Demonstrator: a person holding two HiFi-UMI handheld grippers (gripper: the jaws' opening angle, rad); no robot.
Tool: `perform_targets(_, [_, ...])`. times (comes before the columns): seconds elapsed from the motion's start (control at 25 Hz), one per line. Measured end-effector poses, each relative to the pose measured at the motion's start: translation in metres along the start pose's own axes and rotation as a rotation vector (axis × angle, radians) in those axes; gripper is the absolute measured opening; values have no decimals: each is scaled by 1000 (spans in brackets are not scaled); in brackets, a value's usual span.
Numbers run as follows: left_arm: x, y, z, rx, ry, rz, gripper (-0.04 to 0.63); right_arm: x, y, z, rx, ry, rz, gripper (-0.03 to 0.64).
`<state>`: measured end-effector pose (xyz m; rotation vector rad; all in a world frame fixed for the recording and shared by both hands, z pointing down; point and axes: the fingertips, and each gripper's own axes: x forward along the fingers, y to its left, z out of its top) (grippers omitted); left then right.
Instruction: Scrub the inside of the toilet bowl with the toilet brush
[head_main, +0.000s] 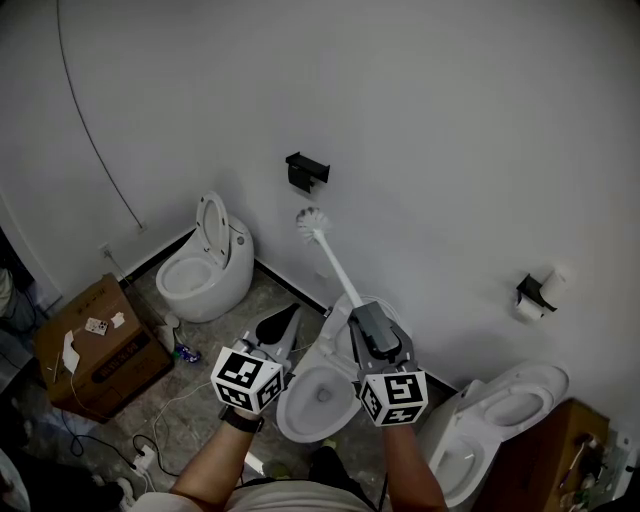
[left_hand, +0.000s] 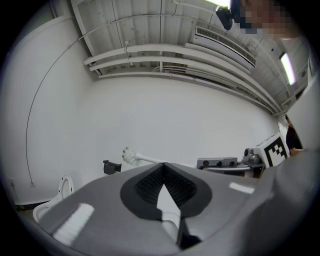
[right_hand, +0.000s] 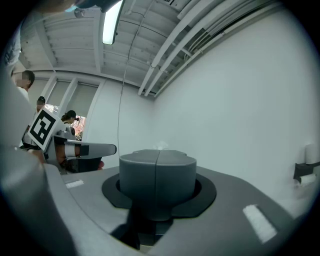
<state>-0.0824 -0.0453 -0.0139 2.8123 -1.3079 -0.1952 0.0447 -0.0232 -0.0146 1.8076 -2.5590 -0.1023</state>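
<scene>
The white toilet brush (head_main: 312, 224) points up toward the wall, bristle head high above the middle toilet bowl (head_main: 290, 408). My right gripper (head_main: 362, 312) is shut on the lower end of its handle, over the bowl's back rim. In the right gripper view the closed jaws (right_hand: 157, 152) hide the handle; only a tuft of bristles (right_hand: 160, 145) peeks over them. My left gripper (head_main: 290, 312) hovers just left of the bowl, jaws together and holding nothing. In the left gripper view the gripper (left_hand: 162, 165) points at the wall, with the brush (left_hand: 129, 156) beyond its tip.
A second toilet (head_main: 205, 265) with raised lid stands at the left, a third (head_main: 500, 410) at the right. A cardboard box (head_main: 95, 345) and cables (head_main: 150, 450) lie on the floor at left. A black holder (head_main: 305, 170) and a paper-roll holder (head_main: 535, 292) hang on the wall.
</scene>
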Motion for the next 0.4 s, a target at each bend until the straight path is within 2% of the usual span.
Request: perform_targets(0.4, [2,-1,-3,-6,1,1,5,1,-2,-2,4,-3,2,160])
